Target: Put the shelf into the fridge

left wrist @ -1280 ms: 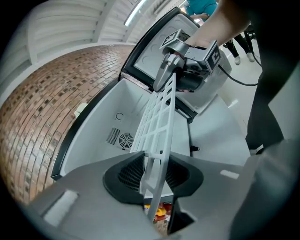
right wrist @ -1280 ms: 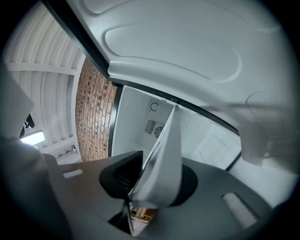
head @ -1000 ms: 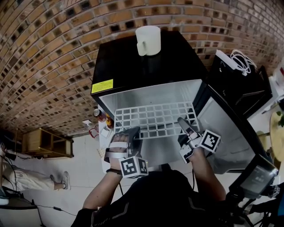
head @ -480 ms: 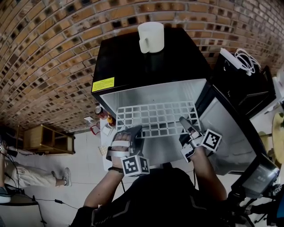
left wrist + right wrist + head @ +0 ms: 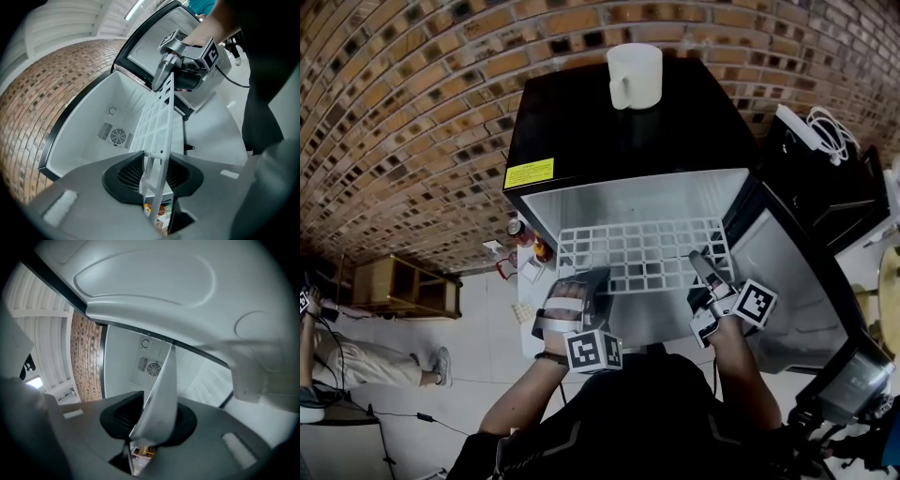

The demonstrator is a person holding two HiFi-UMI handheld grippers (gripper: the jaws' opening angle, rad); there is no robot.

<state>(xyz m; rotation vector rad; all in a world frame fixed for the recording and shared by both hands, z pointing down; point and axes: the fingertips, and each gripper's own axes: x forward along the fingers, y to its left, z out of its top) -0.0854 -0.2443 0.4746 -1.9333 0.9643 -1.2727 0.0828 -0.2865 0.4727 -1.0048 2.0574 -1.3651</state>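
Observation:
The white grid shelf (image 5: 642,253) lies level in the mouth of the open black fridge (image 5: 619,131), inside its white cavity (image 5: 628,199). My left gripper (image 5: 584,279) is shut on the shelf's near left edge. In the left gripper view the shelf (image 5: 157,122) runs edge-on between the pads of the left gripper (image 5: 152,176). My right gripper (image 5: 701,265) is shut on the near right edge and also shows as the right gripper (image 5: 174,61) in the left gripper view. In the right gripper view the shelf (image 5: 161,390) is pinched in the right gripper (image 5: 149,423).
The fridge door (image 5: 787,281) stands open to the right. A white mug (image 5: 635,75) sits on the fridge top. A fan vent (image 5: 117,136) marks the back wall. Cans (image 5: 520,230) and a wooden crate (image 5: 394,291) are on the floor at the left. A black box with white cable (image 5: 825,155) stands at the right.
The head view has drifted, so the fridge sits a little further right in frame. Both grippers keep hold of the shelf, which has barely moved relative to the fridge.

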